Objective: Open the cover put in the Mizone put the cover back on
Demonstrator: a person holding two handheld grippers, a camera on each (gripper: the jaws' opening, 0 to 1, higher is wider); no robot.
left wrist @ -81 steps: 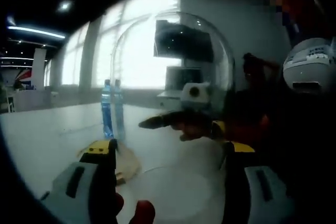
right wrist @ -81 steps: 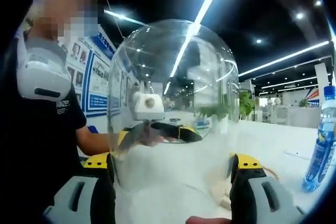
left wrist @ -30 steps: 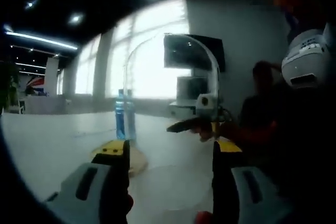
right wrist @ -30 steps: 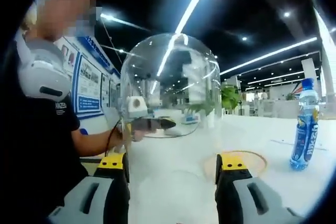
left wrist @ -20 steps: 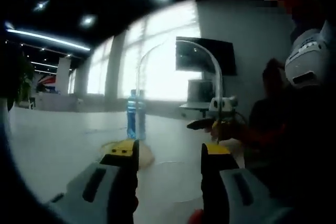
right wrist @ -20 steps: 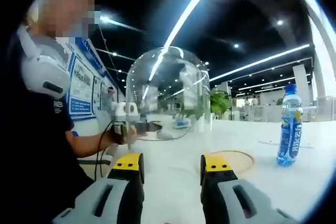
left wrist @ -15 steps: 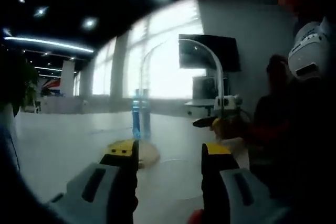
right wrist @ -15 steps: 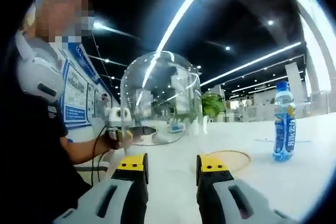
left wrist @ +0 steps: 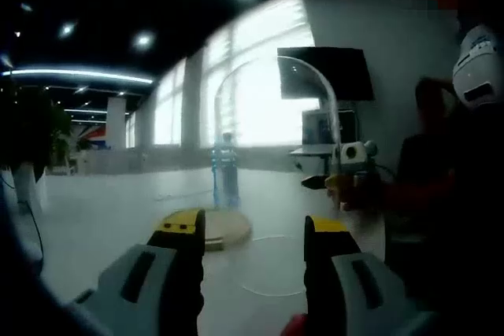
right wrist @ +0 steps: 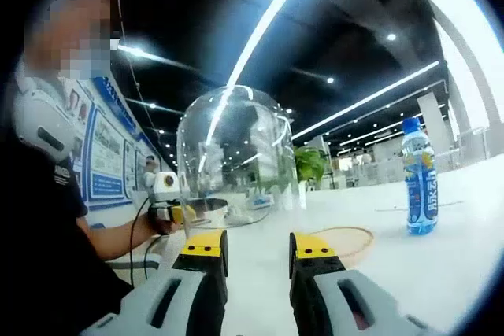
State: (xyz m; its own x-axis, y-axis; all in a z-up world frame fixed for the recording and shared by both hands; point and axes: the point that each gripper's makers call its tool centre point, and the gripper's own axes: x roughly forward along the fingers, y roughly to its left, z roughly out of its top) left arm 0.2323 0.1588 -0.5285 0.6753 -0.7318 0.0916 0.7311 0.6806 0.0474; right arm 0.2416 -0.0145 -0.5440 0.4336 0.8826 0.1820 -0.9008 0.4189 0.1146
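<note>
Left gripper view: left tool (left wrist: 253, 230) rises from the bottom, jaws apart with a modest gap and nothing between them; released. Beyond the tips, a round wooden base (left wrist: 223, 229) lies flat on the white table (left wrist: 94, 218). The Mizone bottle (left wrist: 226, 171) stands upright just behind the base, apart from it as far as can be told. The clear dome cover (left wrist: 315, 100) is off the base, to its right; only its curved edge reads clearly against the bright windows. The right tool shows at right, just beside the dome's lower edge; whether it touches the dome cannot be told here.

Right gripper view: right tool (right wrist: 256, 243) has jaws parted by a narrow gap, holding nothing. The cover (right wrist: 236, 155) is at left, well apart from the base (right wrist: 341, 239), with the left tool (right wrist: 169, 204) at its lower rim; contact there is too small to confirm. Whether the dome rests on the table or is held up cannot be told. Bottle (right wrist: 419, 180) stands at right, upright, blue cap on, near the base.

Handling, as judged: bottle looks full, so moderately heavy, smooth and rigid enough; take it across the labelled mid-body. Dome looks thin, slick and breakable; grip at the rim and lower it straight.
</note>
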